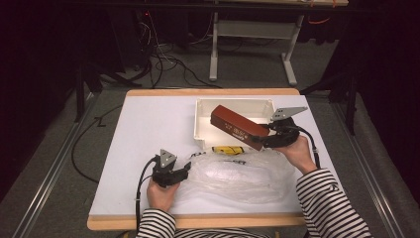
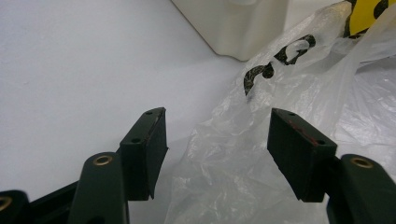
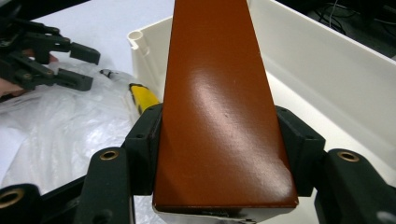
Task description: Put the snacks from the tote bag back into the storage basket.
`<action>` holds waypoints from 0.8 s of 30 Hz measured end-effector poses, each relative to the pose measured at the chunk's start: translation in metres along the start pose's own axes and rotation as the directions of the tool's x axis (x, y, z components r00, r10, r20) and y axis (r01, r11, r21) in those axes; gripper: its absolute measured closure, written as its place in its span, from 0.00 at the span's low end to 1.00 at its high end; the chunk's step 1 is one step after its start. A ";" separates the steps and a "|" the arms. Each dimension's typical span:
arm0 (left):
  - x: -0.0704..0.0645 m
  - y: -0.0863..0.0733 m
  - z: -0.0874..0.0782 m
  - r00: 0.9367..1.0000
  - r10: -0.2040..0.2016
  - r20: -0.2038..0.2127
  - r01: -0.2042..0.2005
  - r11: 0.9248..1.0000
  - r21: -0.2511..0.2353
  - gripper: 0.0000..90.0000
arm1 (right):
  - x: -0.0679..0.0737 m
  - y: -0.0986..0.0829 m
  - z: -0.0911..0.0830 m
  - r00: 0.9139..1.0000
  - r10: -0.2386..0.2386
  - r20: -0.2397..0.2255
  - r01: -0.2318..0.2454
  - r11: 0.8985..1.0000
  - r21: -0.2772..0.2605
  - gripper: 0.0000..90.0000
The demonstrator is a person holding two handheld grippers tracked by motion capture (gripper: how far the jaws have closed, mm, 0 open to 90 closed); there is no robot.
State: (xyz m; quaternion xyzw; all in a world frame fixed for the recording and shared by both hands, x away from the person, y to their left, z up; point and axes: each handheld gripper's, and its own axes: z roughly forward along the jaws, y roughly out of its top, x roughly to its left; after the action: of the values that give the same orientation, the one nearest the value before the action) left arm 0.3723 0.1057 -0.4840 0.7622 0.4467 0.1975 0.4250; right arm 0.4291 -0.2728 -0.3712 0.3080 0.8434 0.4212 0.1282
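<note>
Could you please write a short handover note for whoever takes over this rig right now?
Right gripper: shut on the brown box, holding it tilted above the white tray, not yet set down.
Left gripper: open, jaws either side of a fold of the plastic bag, not clamped.
The yellow item lies at the bag's mouth, beside the tray.
Done: box lifted clear of the bag.
Left, probably: lower the box into the tray, release it, then deal with the yellow item.

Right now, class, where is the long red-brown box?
In the high view the red-brown box is right of centre, clamped by the right tongs and slanting over the white tray's front wall.
</note>
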 end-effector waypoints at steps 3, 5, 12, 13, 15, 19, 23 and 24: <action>0.000 0.000 0.000 1.000 0.001 0.001 -0.001 1.000 -0.001 0.42 | -0.004 0.004 0.008 1.000 0.007 0.012 -0.007 1.000 0.014 0.48; 0.000 0.000 0.000 1.000 0.002 0.000 -0.002 1.000 -0.002 0.42 | -0.006 0.004 0.011 1.000 0.011 0.017 -0.012 1.000 0.017 0.48; 0.000 0.000 0.000 1.000 0.000 0.000 0.000 1.000 -0.005 0.42 | -0.011 0.006 0.023 0.999 0.017 0.034 -0.018 0.999 0.042 0.48; 0.000 0.000 0.000 1.000 0.000 0.000 0.000 1.000 -0.005 0.42 | -0.012 0.007 0.027 0.999 0.020 0.042 -0.022 0.998 0.051 0.48; 0.000 0.000 0.000 1.000 0.000 0.000 0.000 1.000 -0.005 0.42 | -0.014 0.007 0.030 0.998 0.029 0.048 -0.031 0.998 0.053 0.48; 0.000 0.000 0.000 1.000 -0.002 0.000 0.002 1.000 -0.005 0.42 | -0.016 0.007 0.035 0.998 0.034 0.052 -0.037 0.998 0.060 0.48; 0.000 0.000 0.000 1.000 -0.002 0.000 0.002 1.000 -0.006 0.42 | -0.017 0.006 0.045 0.997 0.031 0.064 -0.036 0.996 0.082 0.48; 0.000 0.000 0.000 1.000 -0.002 0.000 0.002 1.000 -0.006 0.42 | -0.017 0.006 0.045 0.997 0.031 0.064 -0.036 0.996 0.082 0.48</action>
State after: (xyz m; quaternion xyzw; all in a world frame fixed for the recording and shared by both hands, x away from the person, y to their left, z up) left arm 0.3719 0.1061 -0.4840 0.7605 0.4468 0.1984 0.4274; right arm 0.4662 -0.2525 -0.3949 0.3403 0.8503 0.3782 0.1346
